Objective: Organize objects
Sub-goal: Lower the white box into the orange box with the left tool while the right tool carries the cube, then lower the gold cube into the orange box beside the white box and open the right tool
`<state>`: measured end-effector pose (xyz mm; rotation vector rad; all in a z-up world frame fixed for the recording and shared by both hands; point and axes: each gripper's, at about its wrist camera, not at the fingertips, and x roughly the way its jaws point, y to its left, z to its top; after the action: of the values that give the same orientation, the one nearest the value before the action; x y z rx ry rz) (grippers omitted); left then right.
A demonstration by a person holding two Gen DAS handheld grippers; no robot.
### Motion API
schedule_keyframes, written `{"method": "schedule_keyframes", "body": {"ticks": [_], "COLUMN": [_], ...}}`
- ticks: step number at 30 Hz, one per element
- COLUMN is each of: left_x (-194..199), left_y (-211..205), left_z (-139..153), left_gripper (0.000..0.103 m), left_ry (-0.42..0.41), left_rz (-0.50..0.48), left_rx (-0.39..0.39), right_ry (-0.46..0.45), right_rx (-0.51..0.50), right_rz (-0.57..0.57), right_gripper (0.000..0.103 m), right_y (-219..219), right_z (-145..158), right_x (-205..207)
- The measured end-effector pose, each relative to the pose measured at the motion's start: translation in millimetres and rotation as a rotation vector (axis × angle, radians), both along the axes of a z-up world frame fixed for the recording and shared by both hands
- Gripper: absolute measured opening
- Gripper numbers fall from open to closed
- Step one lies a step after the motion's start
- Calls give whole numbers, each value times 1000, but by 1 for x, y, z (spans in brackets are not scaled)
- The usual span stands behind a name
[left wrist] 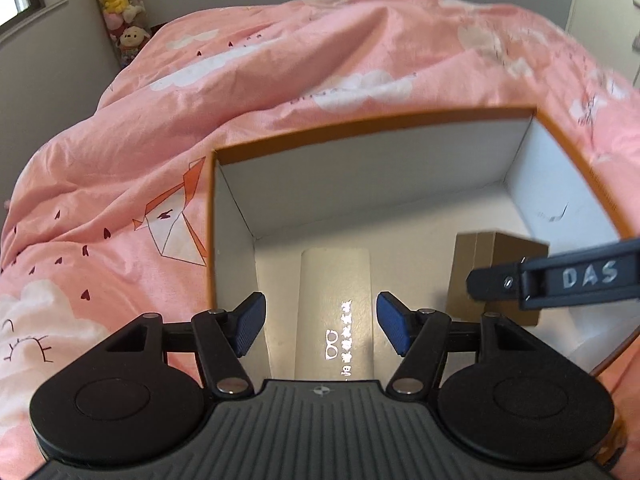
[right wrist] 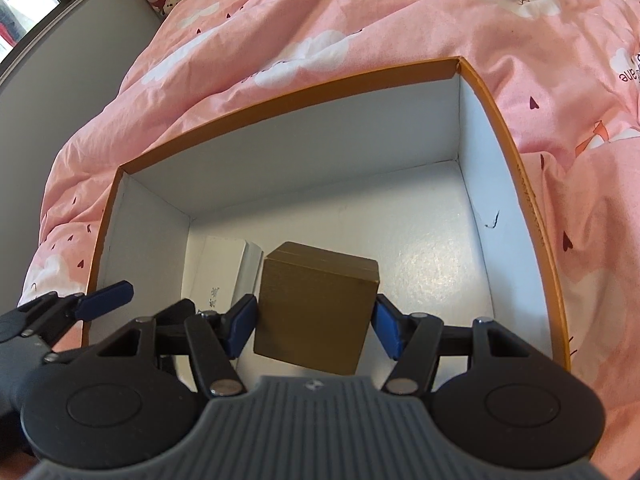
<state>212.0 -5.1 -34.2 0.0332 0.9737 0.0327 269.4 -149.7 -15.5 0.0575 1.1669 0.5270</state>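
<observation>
brown cardboard cube [right wrist: 316, 312] sits between the right gripper [right wrist: 314, 330] pads, inside the open box [right wrist: 280, 96], near the box's near edge and about mid-width. both blue pads look pressed on the cube's side faces, so right gripper is clamped on it. cube is tilted a bit; cannot tell whether its base rests on the box floor or hangs just above it.

white flat carton [left wrist: 335, 304] lies on the box floor along the left wall, just beside the cube; silver print on its top. in the right wrist view only a slice of it shows, left of the cube.

left gripper [left wrist: 320, 326] hangs over that carton, fingers either side of it with clear gaps, pads not touching: released, nothing held. in the right wrist view one of its blue fingers [right wrist: 106, 294] pokes in at the box's left rim.

box: orange outside, white inside, lid off. rest of the floor toward the far wall and right wall is bare. small dark scuff on the right inner wall.

box rests on a pink duvet [left wrist: 280, 60] with white clouds, small hearts and an origami fox print. plush toys [left wrist: 118, 4] are stacked in the room's far left corner, window [right wrist: 24, 4] beside them.
</observation>
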Motion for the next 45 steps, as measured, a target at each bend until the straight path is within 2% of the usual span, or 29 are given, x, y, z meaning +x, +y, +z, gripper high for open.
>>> {"method": "schedule_keyframes", "body": {"ticks": [6, 11, 18, 20, 27, 31, 38, 45], "left_x": [-9, -13, -11, -9, -8, -7, -3, -2], "left_y": [32, 57, 97, 101, 101, 98, 94, 89], "left_z": [28, 43, 37, 32, 22, 20, 17, 16], "left_gripper": [74, 74, 73, 69, 67, 67, 66, 66], "left_ry": [-122, -193, -175, -158, -130, -120, -104, -91], "left_rz": [74, 118, 195, 199, 186, 181, 173, 164], "left_rx": [-160, -215, -296, -312, -320, -313, -304, -291], "right_ry": [15, 14, 25, 41, 63, 111, 127, 137], "right_rx": [-43, -72, -157, -166, -168, -136, -133, -152], "right_rz": [40, 108, 195, 208, 251, 290, 287, 320], "right_gripper": [64, 64, 64, 64, 64, 64, 64, 71], "right_y": [14, 38, 71, 77, 90, 96, 96, 95], "right_z": [-4, -7, -19, -23, -30, -33, -36, -34], "right_x": [2, -1, -2, -1, 1, -4, -1, -7]}}
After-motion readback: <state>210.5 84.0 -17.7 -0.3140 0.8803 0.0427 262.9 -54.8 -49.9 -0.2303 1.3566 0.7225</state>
